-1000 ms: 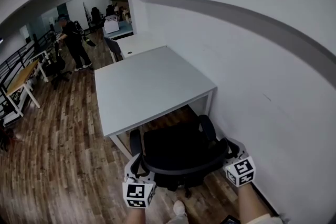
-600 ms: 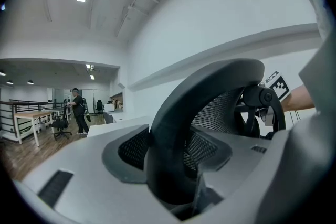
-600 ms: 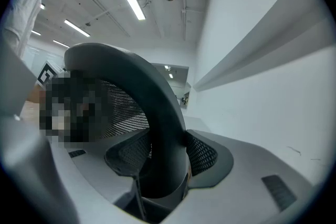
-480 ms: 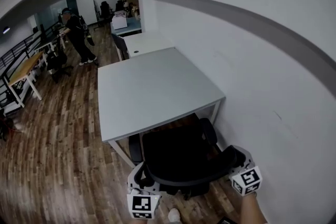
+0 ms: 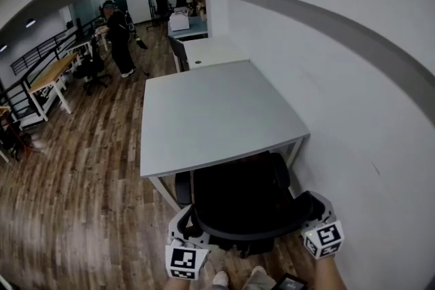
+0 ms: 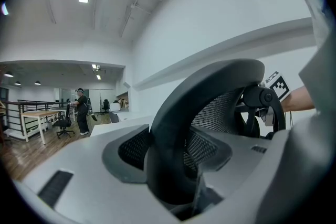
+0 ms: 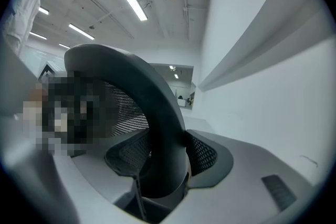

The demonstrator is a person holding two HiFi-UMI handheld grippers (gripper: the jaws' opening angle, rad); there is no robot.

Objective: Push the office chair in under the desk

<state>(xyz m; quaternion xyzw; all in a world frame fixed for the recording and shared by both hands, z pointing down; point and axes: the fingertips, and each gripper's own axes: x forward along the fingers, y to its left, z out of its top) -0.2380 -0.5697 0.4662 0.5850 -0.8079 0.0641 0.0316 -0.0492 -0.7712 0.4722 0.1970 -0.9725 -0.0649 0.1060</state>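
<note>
The black office chair (image 5: 238,200) stands at the near edge of the white desk (image 5: 211,112), its seat partly beneath the top. My left gripper (image 5: 192,219) is shut on the left end of the curved backrest rim (image 6: 210,81), which runs between the jaws (image 6: 173,165). On the rim's right end, close to the wall, my right gripper (image 5: 307,206) is shut in the same way. In the right gripper view the rim (image 7: 131,76) fills the gap of that gripper (image 7: 163,165). The chair's base is hidden under the seat.
A white wall (image 5: 353,112) runs close along the right of desk and chair. Beyond the desk stand a second white desk (image 5: 211,51) and another chair (image 5: 178,54). A person (image 5: 119,27) stands far back. Wooden tables (image 5: 58,75) line the left, across the wood floor (image 5: 81,180).
The chair has rolled forward, so more of its seat lies under the desk top. Both grippers have gone forward with the backrest, still clasping it.
</note>
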